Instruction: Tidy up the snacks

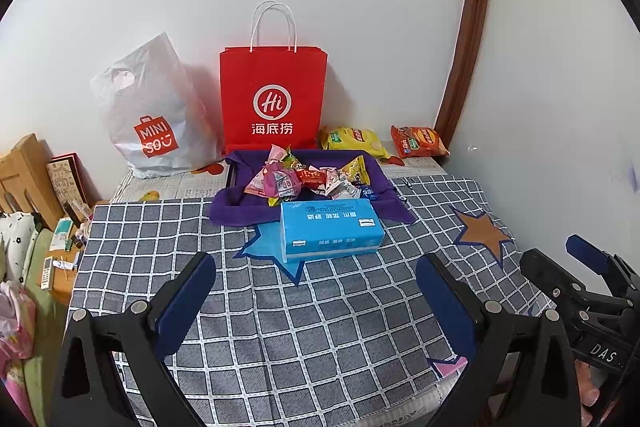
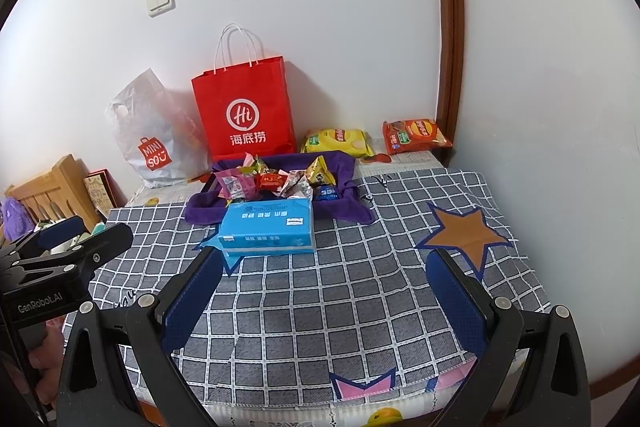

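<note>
Several small wrapped snacks (image 1: 308, 179) (image 2: 276, 181) lie heaped in a tray lined with purple cloth (image 1: 236, 205) (image 2: 344, 203) at the back of the table. A yellow chip bag (image 1: 354, 141) (image 2: 338, 141) and an orange chip bag (image 1: 418, 141) (image 2: 414, 135) lie by the wall behind it. A blue tissue pack (image 1: 330, 229) (image 2: 268, 227) sits in front of the tray. My left gripper (image 1: 316, 279) is open and empty over the near table. My right gripper (image 2: 326, 275) is open and empty too, beside it.
A red paper bag (image 1: 272, 99) (image 2: 244, 111) and a grey MINISO plastic bag (image 1: 154, 115) (image 2: 154, 135) stand against the wall. The table has a checked cloth (image 1: 320, 327) (image 2: 340, 307). A wooden chair and clutter (image 1: 40, 187) are at the left.
</note>
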`<state>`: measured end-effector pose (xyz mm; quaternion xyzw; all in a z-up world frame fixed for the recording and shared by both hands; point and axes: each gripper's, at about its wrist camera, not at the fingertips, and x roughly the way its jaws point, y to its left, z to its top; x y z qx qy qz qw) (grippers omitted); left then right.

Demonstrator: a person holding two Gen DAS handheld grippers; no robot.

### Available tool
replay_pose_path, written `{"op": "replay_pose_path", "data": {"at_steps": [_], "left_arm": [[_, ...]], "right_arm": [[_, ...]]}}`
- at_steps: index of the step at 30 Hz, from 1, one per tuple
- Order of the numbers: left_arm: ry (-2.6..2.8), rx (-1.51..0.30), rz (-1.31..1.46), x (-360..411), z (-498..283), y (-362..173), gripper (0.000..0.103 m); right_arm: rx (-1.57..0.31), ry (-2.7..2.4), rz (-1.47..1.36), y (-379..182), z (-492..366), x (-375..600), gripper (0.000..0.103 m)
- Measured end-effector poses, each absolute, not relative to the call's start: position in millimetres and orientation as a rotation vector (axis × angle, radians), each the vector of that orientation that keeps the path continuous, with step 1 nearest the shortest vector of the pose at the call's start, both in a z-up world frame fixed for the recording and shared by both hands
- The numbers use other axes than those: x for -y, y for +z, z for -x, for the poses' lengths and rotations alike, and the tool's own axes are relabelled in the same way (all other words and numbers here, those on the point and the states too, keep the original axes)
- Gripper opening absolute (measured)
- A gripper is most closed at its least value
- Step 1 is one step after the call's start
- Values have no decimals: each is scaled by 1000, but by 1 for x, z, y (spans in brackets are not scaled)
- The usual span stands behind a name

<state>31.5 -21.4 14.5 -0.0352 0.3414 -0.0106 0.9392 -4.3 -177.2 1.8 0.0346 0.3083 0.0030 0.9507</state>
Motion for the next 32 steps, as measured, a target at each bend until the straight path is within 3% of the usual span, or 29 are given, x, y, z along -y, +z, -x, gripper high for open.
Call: {"op": "replay_pose_path", "data": {"at_steps": [32], "left_arm": [[-5, -699, 81, 22, -33, 9, 101]], "right_arm": [[-622, 16, -67, 1, 7, 175, 100]]}}
